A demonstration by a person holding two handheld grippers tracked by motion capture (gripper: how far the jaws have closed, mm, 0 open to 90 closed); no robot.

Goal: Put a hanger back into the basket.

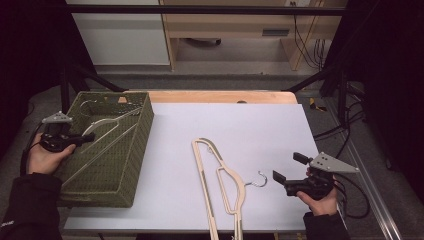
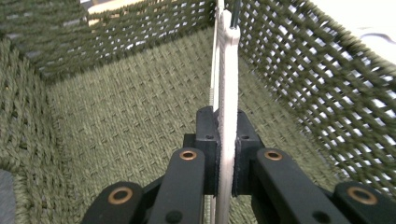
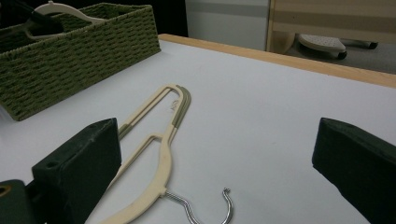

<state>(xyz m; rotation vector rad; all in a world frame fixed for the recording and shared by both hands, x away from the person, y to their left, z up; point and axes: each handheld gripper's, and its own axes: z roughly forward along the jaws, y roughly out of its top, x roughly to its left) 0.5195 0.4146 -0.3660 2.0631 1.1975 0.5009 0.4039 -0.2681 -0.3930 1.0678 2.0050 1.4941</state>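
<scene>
A person is working at a counter (image 1: pixel 260 125) covered with a pale sheet, holding a two-jaw gripper in each hand. Both forearms, in dark sleeves, are entering from the near edge.

The left hand (image 1: pixel 44 157) is sitting at the near left side of a green woven basket (image 1: pixel 131 165), which is standing on the left part of the counter. The palm is cupping the left gripper (image 1: pixel 87 138) from below, and the gripper is lying roughly level, pointing inward over the basket's left rim. Its jaws are clamping a cream hanger (image 1: pixel 107 125) on its thin edge; in the left gripper view the hanger (image 2: pixel 228 93) is standing on edge between the two black pads and running away toward the basket's far wall. The held hanger is sitting inside the basket, slanting from the gripper toward the far right corner. Whether it is touching the basket's floor cannot be told.

The right hand (image 1: pixel 320 200) is resting near the counter's near right corner, gripping the right gripper (image 1: pixel 286 167) from beneath, with the gripper pointing left across the counter. Its jaws are standing wide apart with nothing between them.

A second cream hanger (image 1: pixel 220 185) with a metal hook (image 1: pixel 257 181) is lying flat on the counter, just left of the right gripper and apart from it. In the right gripper view this hanger (image 3: pixel 163 144) is lying ahead between the two open jaws, its hook nearest the camera.
</scene>
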